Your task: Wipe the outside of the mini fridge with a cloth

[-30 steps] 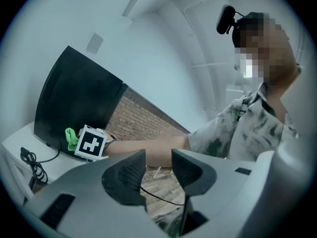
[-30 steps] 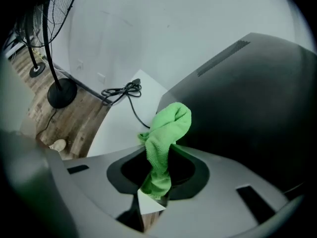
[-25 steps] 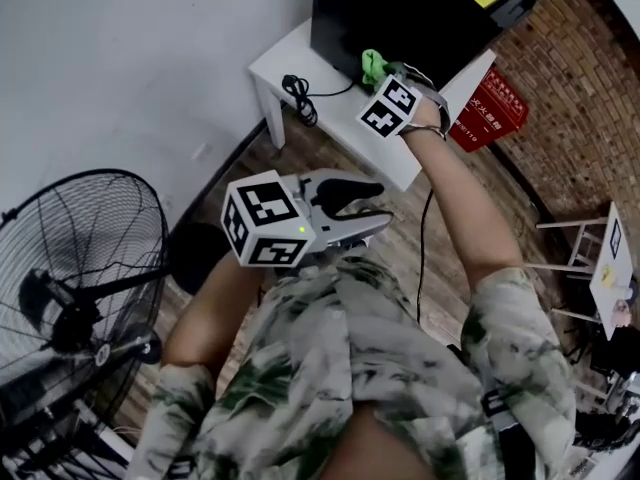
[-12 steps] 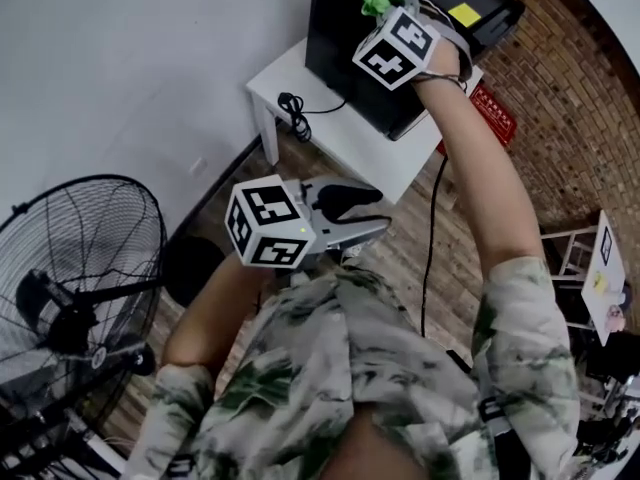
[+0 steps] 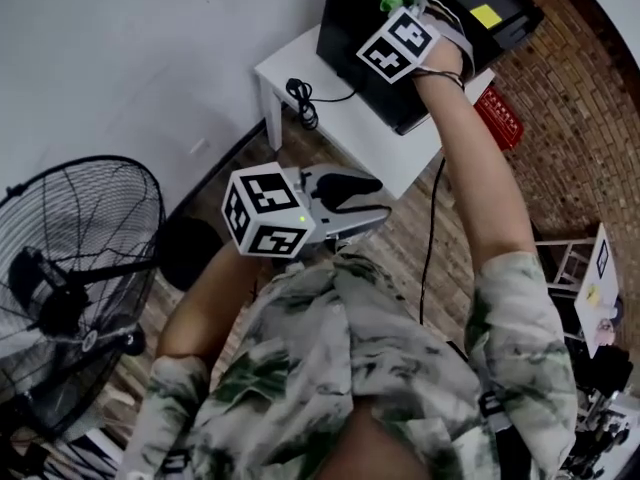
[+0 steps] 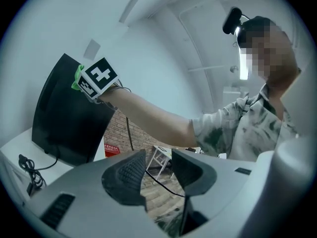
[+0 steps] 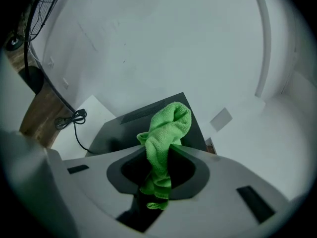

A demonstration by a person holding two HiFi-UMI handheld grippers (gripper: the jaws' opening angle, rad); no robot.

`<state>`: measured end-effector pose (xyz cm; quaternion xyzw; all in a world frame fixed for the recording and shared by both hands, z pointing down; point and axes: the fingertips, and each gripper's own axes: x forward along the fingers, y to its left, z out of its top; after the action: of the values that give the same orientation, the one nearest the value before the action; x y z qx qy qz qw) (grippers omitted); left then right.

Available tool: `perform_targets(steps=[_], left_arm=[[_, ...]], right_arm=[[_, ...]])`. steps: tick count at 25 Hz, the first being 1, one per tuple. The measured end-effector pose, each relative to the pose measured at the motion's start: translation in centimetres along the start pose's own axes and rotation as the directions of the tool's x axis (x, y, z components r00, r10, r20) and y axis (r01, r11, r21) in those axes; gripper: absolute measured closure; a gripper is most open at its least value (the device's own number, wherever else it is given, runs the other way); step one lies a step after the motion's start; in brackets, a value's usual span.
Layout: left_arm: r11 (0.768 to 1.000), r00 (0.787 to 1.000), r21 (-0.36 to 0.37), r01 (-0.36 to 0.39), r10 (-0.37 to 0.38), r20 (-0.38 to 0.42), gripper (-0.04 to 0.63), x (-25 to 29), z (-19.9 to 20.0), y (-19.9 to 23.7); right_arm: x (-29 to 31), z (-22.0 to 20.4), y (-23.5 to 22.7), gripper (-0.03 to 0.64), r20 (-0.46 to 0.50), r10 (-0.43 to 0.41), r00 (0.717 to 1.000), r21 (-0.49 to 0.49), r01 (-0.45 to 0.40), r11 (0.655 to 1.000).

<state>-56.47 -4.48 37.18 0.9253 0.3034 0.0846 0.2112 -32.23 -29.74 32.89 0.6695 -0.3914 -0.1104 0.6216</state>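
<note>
I've got the right gripper (image 7: 161, 155) raised to the top of the mini fridge (image 5: 352, 30), since I judge the wiping is being done there. Its 2 jaws are clamped on the green cloth (image 7: 166, 128), pinching it mid-length so that a bunched end sticks out toward the fridge's upper edge. I can't tell whether it's touching the fridge. The left gripper (image 6: 158, 165) hangs well apart from the fridge, low and in front of it, probably parked because 1 gripper is enough for this job. Its jaws stand a little apart with nothing between them. The fridge stands on a white table (image 5: 300, 63), with a coiled cable (image 5: 300, 98) just beside it.
</note>
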Motion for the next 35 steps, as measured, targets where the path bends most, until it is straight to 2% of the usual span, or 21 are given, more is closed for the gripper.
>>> perform_targets(steps=[9, 19, 27, 35], left_arm=[[0.999, 1.0, -0.028, -0.027, 0.026, -0.009, 0.42, -0.5, -0.9, 0.1], [0.995, 0.997, -0.063, -0.078, 0.078, -0.01, 0.42, -1.7, -1.9, 1.3], [0.987, 0.993, -0.105, -0.122, 0.122, -0.004, 0.42, -2.5, -2.7, 2.6], [0.98, 0.988, -0.124, -0.155, 0.156, 0.001, 0.42, -3.2, -2.9, 3.9]], right_arm=[[2.6, -1.4, 5.3, 0.512, -0.001, 0.065, 0.998, 0.028, -0.065, 0.997], [6.8, -2.3, 13.6, 0.512, -0.044, 0.161, 0.986, 0.031, -0.159, 0.987], [9.6, -4.0, 20.8, 0.512, -0.095, 0.242, 0.966, 0.012, -0.242, 0.97], [11.7, -5.5, 27.0, 0.512, -0.136, 0.352, 0.926, 0.038, -0.35, 0.936]])
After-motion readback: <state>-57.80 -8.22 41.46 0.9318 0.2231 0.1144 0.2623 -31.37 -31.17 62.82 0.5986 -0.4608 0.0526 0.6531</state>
